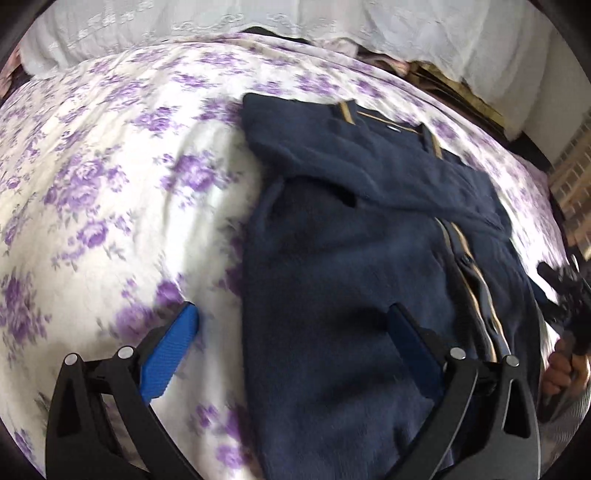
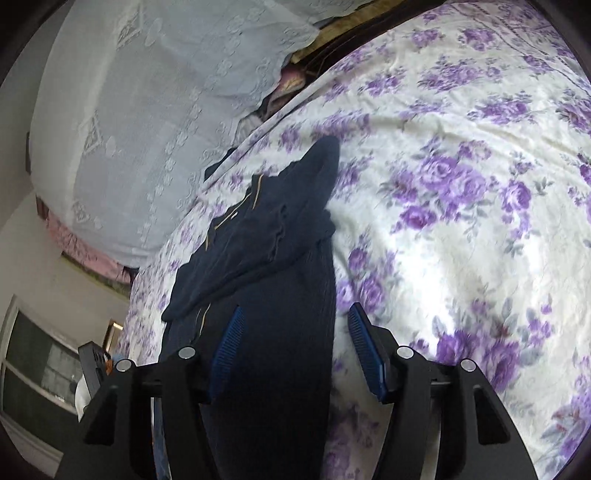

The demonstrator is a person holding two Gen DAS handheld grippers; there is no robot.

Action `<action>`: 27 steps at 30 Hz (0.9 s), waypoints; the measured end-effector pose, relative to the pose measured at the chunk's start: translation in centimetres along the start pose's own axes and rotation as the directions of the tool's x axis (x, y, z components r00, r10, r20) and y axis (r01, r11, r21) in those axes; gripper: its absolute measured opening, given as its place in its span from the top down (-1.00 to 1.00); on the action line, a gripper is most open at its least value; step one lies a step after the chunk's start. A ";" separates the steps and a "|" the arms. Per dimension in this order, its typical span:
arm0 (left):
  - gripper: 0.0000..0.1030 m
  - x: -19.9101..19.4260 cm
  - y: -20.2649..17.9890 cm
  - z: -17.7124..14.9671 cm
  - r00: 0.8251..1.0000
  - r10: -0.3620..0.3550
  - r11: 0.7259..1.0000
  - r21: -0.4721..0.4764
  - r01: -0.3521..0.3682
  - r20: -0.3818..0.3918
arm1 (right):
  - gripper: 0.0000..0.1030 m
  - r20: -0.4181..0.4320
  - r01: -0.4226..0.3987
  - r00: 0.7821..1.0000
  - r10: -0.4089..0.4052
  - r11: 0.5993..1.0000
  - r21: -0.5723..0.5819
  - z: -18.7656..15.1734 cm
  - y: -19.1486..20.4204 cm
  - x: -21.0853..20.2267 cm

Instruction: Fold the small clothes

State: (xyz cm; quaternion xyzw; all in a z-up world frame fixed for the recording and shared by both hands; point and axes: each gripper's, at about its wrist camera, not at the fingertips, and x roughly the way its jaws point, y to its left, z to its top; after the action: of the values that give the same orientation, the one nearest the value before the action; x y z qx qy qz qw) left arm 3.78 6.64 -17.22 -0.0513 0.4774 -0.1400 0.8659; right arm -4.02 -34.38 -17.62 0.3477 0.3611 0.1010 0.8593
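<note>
One small navy jacket [image 1: 369, 258] lies on the bedsheet [image 1: 110, 184], a soft, fuzzy knit-like garment with thin tan stripes edging its collar and running down both sides of its front zipper. One sleeve is folded across its chest, leaving a long, roughly rectangular shape. The bedsheet is thin, wrinkled white cotton printed with many purple roses and grey leaves, and it covers the whole bed under the jacket. Beyond the jacket's collar end sits one white lace-trimmed cover [image 1: 332, 22], embroidered with small hearts and diamonds, draped over a bulky mound.

The left gripper [image 1: 293, 328] hangs released above the jacket's hem end, its two black plastic fingers spread wide: one ribbed blue pad over the sheet just beside the jacket's edge, the other over the navy fabric. It holds nothing.

The right gripper [image 2: 295, 341] is likewise spread, nothing clamped, its two blue ribbed pads [image 2: 227, 350] straddling the jacket's opposite long edge, one over the cloth and one over the floral sheet. Whether the pads touch the fabric cannot be told.
</note>
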 end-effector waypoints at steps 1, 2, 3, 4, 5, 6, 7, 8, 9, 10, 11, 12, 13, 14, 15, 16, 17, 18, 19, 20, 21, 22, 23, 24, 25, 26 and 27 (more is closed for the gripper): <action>-0.91 -0.2 -0.2 -0.4 1.000 -0.022 1.000 0.014 0.022 -0.002 | -0.16 -0.010 -0.006 1.000 0.006 1.000 -0.010 -0.2 0.2 0.1; -0.91 -0.4 -0.4 -0.8 0.999 -0.035 0.999 0.024 0.035 -0.003 | -0.16 -0.025 -0.016 1.000 0.016 1.000 -0.026 -0.6 0.5 0.1; -0.91 -0.5 -0.6 -1.0 0.999 -0.048 0.998 0.034 0.048 -0.005 | -0.16 -0.038 -0.027 0.999 0.025 0.999 -0.037 -0.8 0.8 0.2; -0.91 -0.6 -0.8 -1.3 0.998 -0.068 0.997 0.046 0.068 -0.009 | -0.16 -0.052 -0.037 0.998 0.035 0.998 -0.049 -1.2 1.0 0.1; -0.91 -0.7 -1.0 -1.6 0.997 -0.082 0.995 0.053 0.083 -0.011 | -0.16 -0.062 -0.048 0.997 0.044 0.997 -0.061 -1.6 1.3 0.1; -0.91 -0.9 -1.1 -1.8 0.995 -0.101 0.993 0.057 0.101 -0.013 | -0.16 -0.078 -0.068 0.995 0.061 0.995 -0.078 -2.2 1.6 0.0; -0.91 -1.1 -1.2 -2.2 0.991 -0.129 0.990 0.062 0.130 -0.018 | -0.19 -0.091 -0.082 0.993 0.074 0.993 -0.087 -2.5 1.9 -0.2; -0.91 -1.4 -1.3 -2.6 0.988 -0.151 0.986 0.067 0.153 -0.023 | -0.19 -0.109 -0.103 0.990 0.093 0.990 -0.099 -3.0 2.2 -0.3; -0.91 -1.6 -1.4 -3.0 0.985 -0.171 0.982 0.073 0.173 -0.030 | -0.19 -0.127 -0.122 0.986 0.107 0.986 -0.113 -3.5 2.6 -0.4; -0.91 -1.8 -1.6 -3.5 0.979 -0.198 0.976 0.083 0.201 -0.042 | -0.19 -0.139 -0.135 0.983 0.117 0.983 -0.126 -4.0 2.9 -0.6; -0.91 -2.1 -1.8 -4.0 0.976 -0.212 0.972 0.093 0.216 -0.049 | -0.19 -0.154 -0.149 0.980 0.127 0.979 -0.141 -4.5 3.3 -0.8; -0.91 -2.3 -2.1 -4.5 0.974 -0.221 0.969 0.103 0.226 -0.055 | -0.19 -0.174 -0.162 0.976 0.133 0.974 -0.160 -5.2 3.8 -1.0; -0.91 -2.7 -2.3 -5.3 0.970 -0.235 0.964 0.117 0.241 -0.063 | -0.19 -0.186 -0.164 0.974 0.131 0.970 -0.177 -5.8 4.1 -1.2; -0.91 -2.9 -2.4 -5.6 0.967 -0.244 0.960 0.121 0.251 -0.066 | -0.19 -0.195 -0.165 0.972 0.128 0.967 -0.192 -6.3 4.4 -1.4; -0.91 -3.2 -2.5 -6.1 0.964 -0.258 0.956 0.124 0.265 -0.070 | -0.19 -0.206 -0.173 0.970 0.130 0.963 -0.205 -6.9 4.6 -1.7; -0.91 -3.4 -2.5 -6.5 0.958 -0.276 0.951 0.123 0.283 -0.073 | -0.19 -0.212 -0.181 0.968 0.136 0.961 -0.211 -7.3 4.8 -2.0; -0.91 -3.7 -2.4 -6.9 0.951 -0.301 0.944 0.117 0.308 -0.076 | -0.19 -0.220 -0.193 0.965 0.145 0.957 -0.217 -7.8 5.0 -2.3; -0.91 -4.0 -2.4 -7.3 0.940 -0.332 0.935 0.110 0.338 -0.076 | -0.19 -0.224 -0.204 0.962 0.153 0.953 -0.223 -8.0 5.1 -2.5; -0.91 -4.1 -2.4 -7.4 0.938 -0.340 0.932 0.109 0.346 -0.074 | -0.20 -0.231 -0.212 0.960 0.159 0.950 -0.228 -8.2 5.2 -2.5; -0.91 -3.9 -2.5 -7.2 0.937 -0.341 0.931 0.108 0.348 -0.076 | -0.20 -0.240 -0.214 0.958 0.157 0.949 -0.232 -8.3 5.3 -2.2; -0.91 -3.4 -2.6 -6.9 0.936 -0.344 0.931 0.101 0.351 -0.081 | -0.20 -0.252 -0.215 0.955 0.154 0.948 -0.235 -8.3 5.5 -1.7; -0.91 -3.0 -2.6 -6.5 0.934 -0.347 0.931 0.092 0.354 -0.083 | -0.20 -0.259 -0.216 0.954 0.152 0.947 -0.240 -8.1 5.7 -1.2; -0.91 -2.8 -2.6 -6.2 0.932 -0.353 0.929 0.087 0.359 -0.079 | -0.20 -0.263 -0.220 0.953 0.154 0.945 -0.244 -8.0 6.0 -0.7; -0.91 -2.6 -2.6 -5.8 0.930 -0.359 0.927 0.082 0.365 -0.075 | -0.20 -0.265 -0.221 0.952 0.154 0.943 -0.248 -7.8 6.3 -0.2; -0.91 -2.4 -2.5 -5.6 0.928 -0.366 0.926 0.071 0.371 -0.074 | -0.19 -0.263 -0.216 0.953 0.148 0.943 -0.251 -7.9 6.5 0.0; -0.89 -2.4 -2.5 -5.6 0.926 -0.370 0.925 0.063 0.374 -0.072 | -0.19 -0.259 -0.210 0.955 0.142 0.943 -0.257 -8.0 6.7 0.1; -0.75 -2.6 -2.4 -5.7 0.928 -0.368 0.927 0.058 0.371 -0.064 | -0.13 -0.249 -0.201 0.959 0.134 0.943 -0.266 -8.2 6.8 -0.1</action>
State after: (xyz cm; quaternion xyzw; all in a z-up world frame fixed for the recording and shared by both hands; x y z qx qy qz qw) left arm -2.75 5.38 -17.65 -0.1065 0.4764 -0.3183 0.8126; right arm -9.26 -25.13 -17.07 0.2343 0.4074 0.2649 0.8420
